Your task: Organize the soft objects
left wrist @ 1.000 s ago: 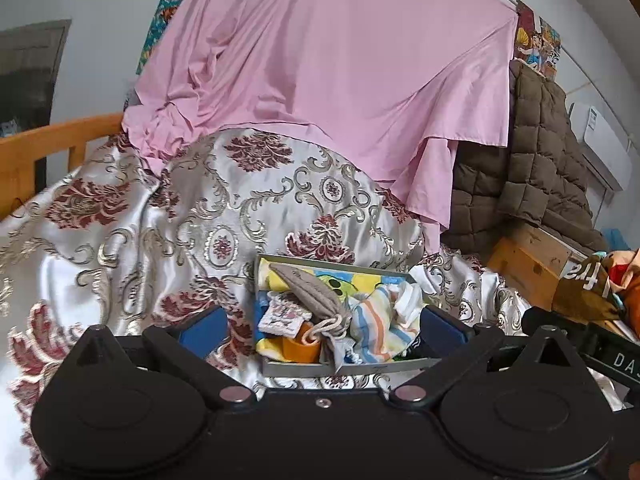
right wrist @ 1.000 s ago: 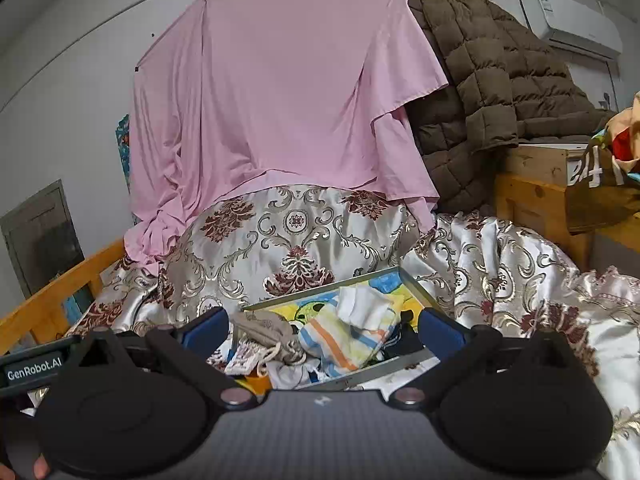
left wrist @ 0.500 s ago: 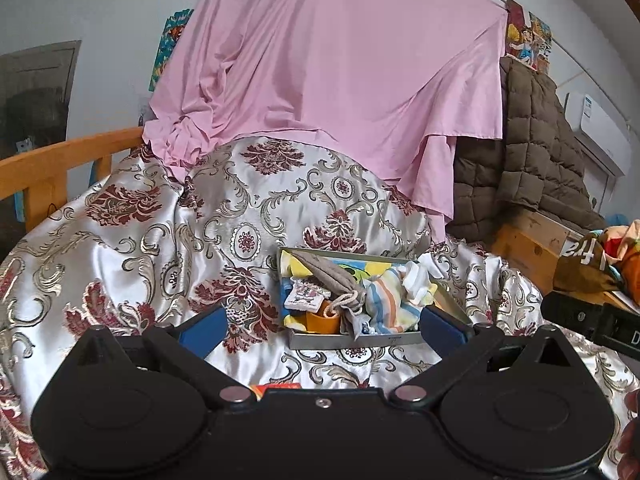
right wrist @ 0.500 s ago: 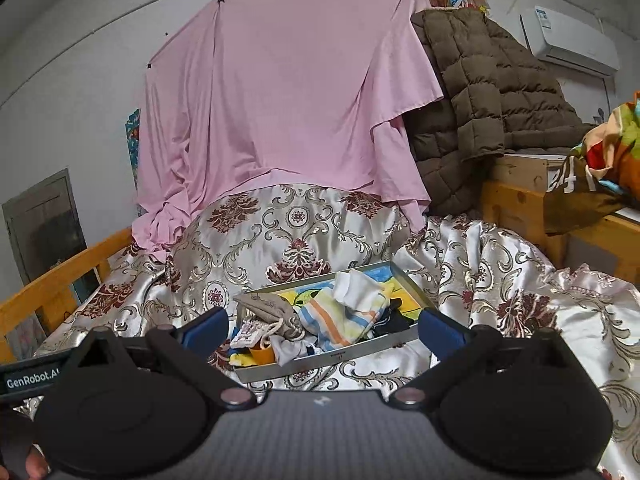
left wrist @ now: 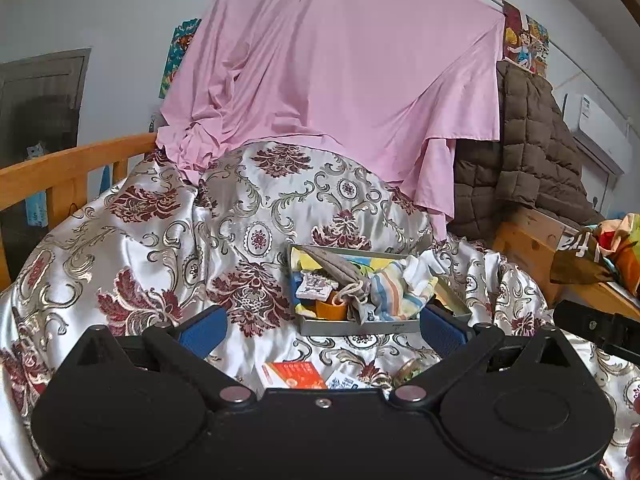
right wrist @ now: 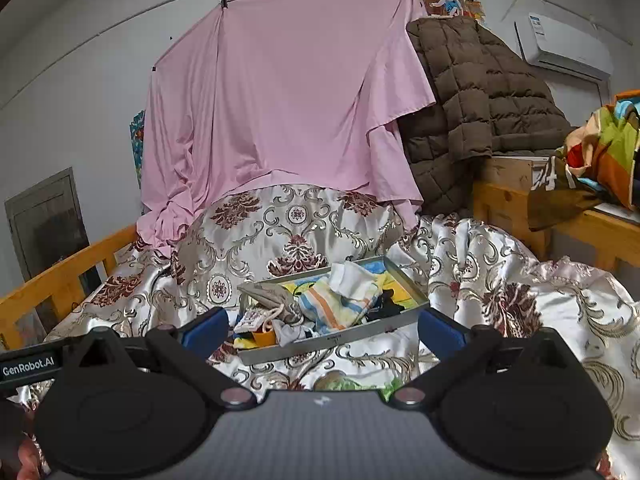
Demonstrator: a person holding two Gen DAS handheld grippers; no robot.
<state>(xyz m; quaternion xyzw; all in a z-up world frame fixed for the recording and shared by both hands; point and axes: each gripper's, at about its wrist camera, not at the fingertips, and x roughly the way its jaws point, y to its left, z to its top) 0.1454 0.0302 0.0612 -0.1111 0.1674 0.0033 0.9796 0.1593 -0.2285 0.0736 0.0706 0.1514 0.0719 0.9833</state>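
Note:
A grey metal tray (left wrist: 360,327) (right wrist: 332,345) sits on the patterned satin bedspread. It holds soft items: a striped cloth (left wrist: 394,294) (right wrist: 340,304), a grey drawstring pouch (left wrist: 340,270) (right wrist: 272,298), a small printed sachet (left wrist: 314,285) and an orange piece (left wrist: 331,310). My left gripper (left wrist: 322,330) is open and empty, held back from the tray's near edge. My right gripper (right wrist: 322,330) is open and empty, also short of the tray.
An orange packet (left wrist: 294,375), a white-blue packet (left wrist: 344,382) and a small green item (left wrist: 408,372) lie on the bedspread in front of the tray. A pink sheet (left wrist: 340,80) hangs behind. Wooden rail (left wrist: 60,172) at left; brown quilt (right wrist: 472,92) and wooden shelf (right wrist: 592,220) at right.
Both grippers have pulled back from the tray, which now looks smaller and farther. Packets on the bedspread in front of the tray have come into view. Both stay open.

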